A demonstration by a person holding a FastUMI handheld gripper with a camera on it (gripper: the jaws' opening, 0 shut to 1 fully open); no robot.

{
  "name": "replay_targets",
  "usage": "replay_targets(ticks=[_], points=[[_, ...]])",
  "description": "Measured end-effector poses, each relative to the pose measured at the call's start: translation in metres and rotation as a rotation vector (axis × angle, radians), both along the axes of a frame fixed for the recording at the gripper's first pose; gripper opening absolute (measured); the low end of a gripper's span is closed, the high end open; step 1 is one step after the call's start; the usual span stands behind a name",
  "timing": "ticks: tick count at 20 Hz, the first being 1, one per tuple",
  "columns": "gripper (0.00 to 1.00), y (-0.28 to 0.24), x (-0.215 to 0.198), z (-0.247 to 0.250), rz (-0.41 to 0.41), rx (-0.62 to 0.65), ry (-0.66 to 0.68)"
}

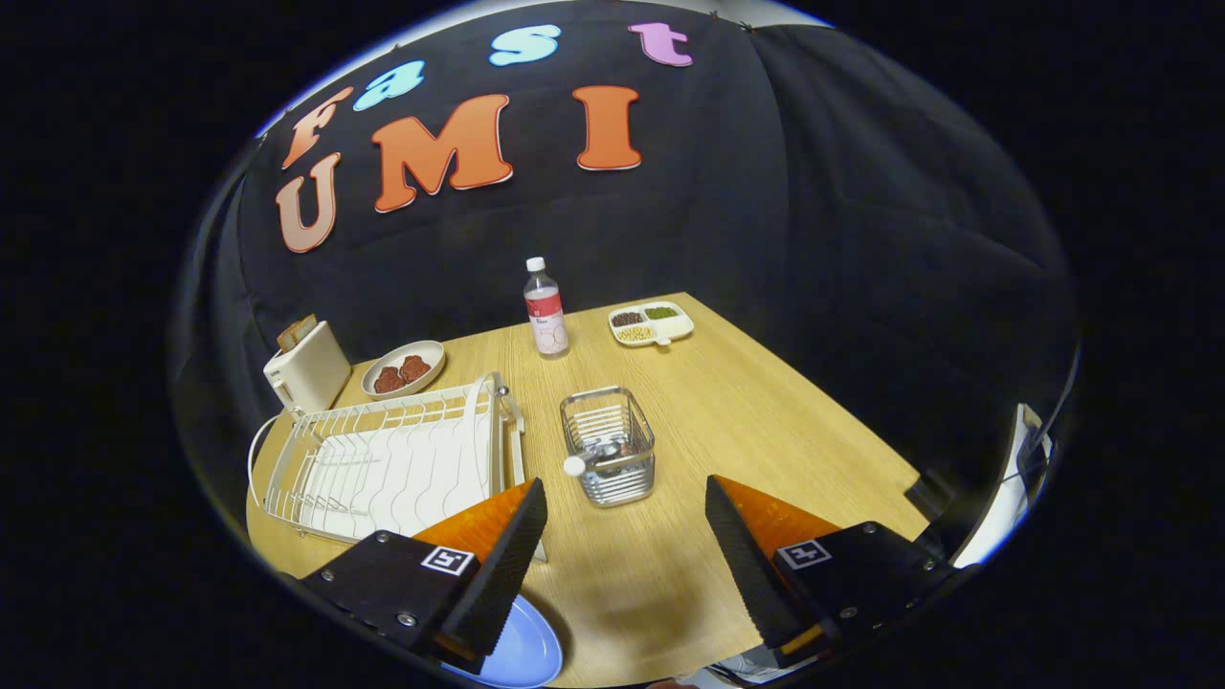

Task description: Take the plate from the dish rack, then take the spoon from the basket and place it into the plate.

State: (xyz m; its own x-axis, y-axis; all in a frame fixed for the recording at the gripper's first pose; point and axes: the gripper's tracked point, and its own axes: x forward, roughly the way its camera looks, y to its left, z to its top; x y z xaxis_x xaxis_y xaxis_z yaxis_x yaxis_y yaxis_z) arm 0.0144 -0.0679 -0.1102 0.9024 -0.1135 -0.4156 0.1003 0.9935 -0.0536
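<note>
A light blue plate (522, 653) lies flat on the wooden table, partly hidden under my left finger. The white wire dish rack (392, 459) stands beyond that finger with nothing in it. A metal wire basket (609, 445) sits just ahead of the fingers, and a spoon (598, 462) with a white handle end leans inside it. My gripper (627, 517) hangs open above the table, nothing between its fingers, the basket a short way past the tips.
At the table's far side stand a clear bottle (545, 308) with a red label, a divided white snack dish (652, 323), a small plate of brown food (403, 368) and a white toaster (306, 368). The table's right edge runs beyond my right finger.
</note>
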Motion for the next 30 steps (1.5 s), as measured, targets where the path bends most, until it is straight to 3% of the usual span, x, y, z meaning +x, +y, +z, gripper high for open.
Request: replay_targets(ticks=[10,12,16,17,19,22,30], points=[[0.99,0.01,0.048,-0.028,0.199,-0.166,0.022],[0.91,0.01,0.054,-0.031,0.224,-0.19,0.011],[0.49,0.013,0.06,-0.039,0.26,-0.199,0.011],[0.31,0.013,0.062,-0.039,0.263,-0.2,0.009],[0.13,0.014,0.063,-0.037,0.264,-0.188,0.003],[0.08,0.009,0.062,-0.03,0.232,-0.175,-0.003],[0.08,0.014,0.037,0.011,0.178,-0.166,-0.064]])
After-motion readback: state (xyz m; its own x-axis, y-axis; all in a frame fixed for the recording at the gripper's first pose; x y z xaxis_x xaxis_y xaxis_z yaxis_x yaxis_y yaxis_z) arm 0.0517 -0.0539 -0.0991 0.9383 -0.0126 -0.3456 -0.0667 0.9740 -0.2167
